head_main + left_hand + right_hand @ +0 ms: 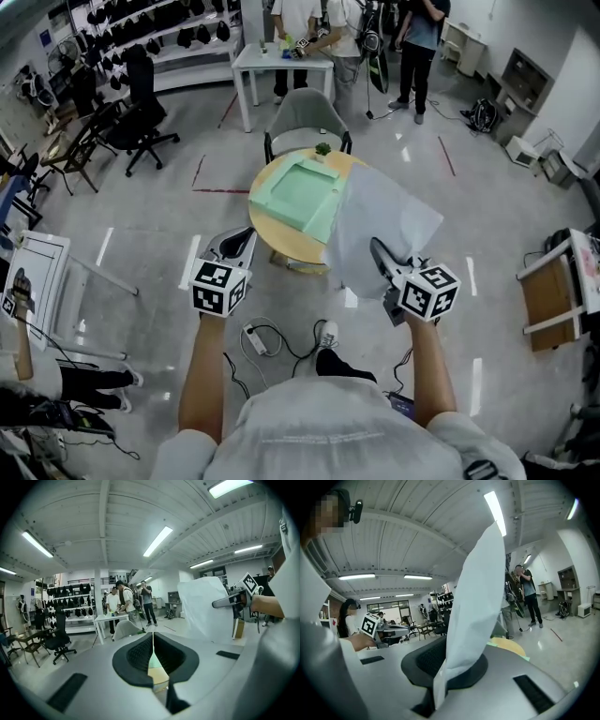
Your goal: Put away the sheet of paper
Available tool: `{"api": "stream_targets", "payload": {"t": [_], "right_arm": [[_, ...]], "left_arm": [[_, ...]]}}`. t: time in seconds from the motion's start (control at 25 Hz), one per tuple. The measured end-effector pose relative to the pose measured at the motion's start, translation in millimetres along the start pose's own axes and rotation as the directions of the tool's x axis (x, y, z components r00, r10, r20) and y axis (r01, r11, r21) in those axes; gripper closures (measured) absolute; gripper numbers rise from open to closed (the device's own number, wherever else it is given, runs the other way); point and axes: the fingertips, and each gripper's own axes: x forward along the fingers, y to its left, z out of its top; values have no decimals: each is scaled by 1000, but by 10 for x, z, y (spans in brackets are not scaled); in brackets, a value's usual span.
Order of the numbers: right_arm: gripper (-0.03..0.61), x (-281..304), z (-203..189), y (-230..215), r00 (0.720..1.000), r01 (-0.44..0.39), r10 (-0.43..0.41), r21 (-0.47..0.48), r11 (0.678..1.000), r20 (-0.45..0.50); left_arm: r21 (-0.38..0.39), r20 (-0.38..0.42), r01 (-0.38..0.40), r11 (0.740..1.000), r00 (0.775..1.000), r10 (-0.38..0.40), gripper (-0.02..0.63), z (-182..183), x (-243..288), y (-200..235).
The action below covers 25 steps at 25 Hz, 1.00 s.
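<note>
While gripping the sheet of paper by its near corner, hold the right gripper clenched on it, pads pressed flat on the paper, corner poking out under the jaws. Rest of the sheet raised and fanned out, far part overlapping the right rim of the round table, just beside the green foam tray; resting there or just above, not clear. Left gripper closed on nothing, pads together with only a thin slit between, hovering off the table's near-left edge, apart from the sheet.

Step in hand, by judgement: carrying the sheet clear of the table toward a storing place; destination not identifiable. Single-corner hold likely to sag, swing, crease. Better: bring the left gripper across to a second corner, pinch there, spread taut, lift high enough to clear the tray's rim. Move slowly; avoid dragging across the foam.

Edges and room: table rim and tray corner the nearest snag points. Grey chair tucked behind the table, blocking the far side. Open floor left and right of the table. White power strip and cables near the feet, so mind any step back. People at the white table, well beyond.
</note>
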Motion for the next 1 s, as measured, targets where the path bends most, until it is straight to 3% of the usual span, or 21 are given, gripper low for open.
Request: {"api": "stream_targets", "payload": {"t": [0.12,0.32,0.64,0.8,1.0], "right_arm": [[549,211,100,-401,1000,-5,5,-24,1000,-19],[549,586,197,-1003,999,-8,9,22,1000,-32],[549,1030,284,-1841,999,-21,25,179,984,-20],[549,1197,202,-2144,999,-36,41,305,952,-10],[549,1320,30,-2362,998,-55,55,456,888,12]], "left_arm": [[-2,-9,-2,1000,1000,2,591,116,445,103],[-2,-30,-4,1000,1000,4,591,255,1059,263],[-13,-65,-8,1000,998,7,591,407,1951,383],[-19,-83,-9,1000,997,7,591,394,2221,422],[-33,-104,-1,999,995,-3,591,341,2439,480]]}}
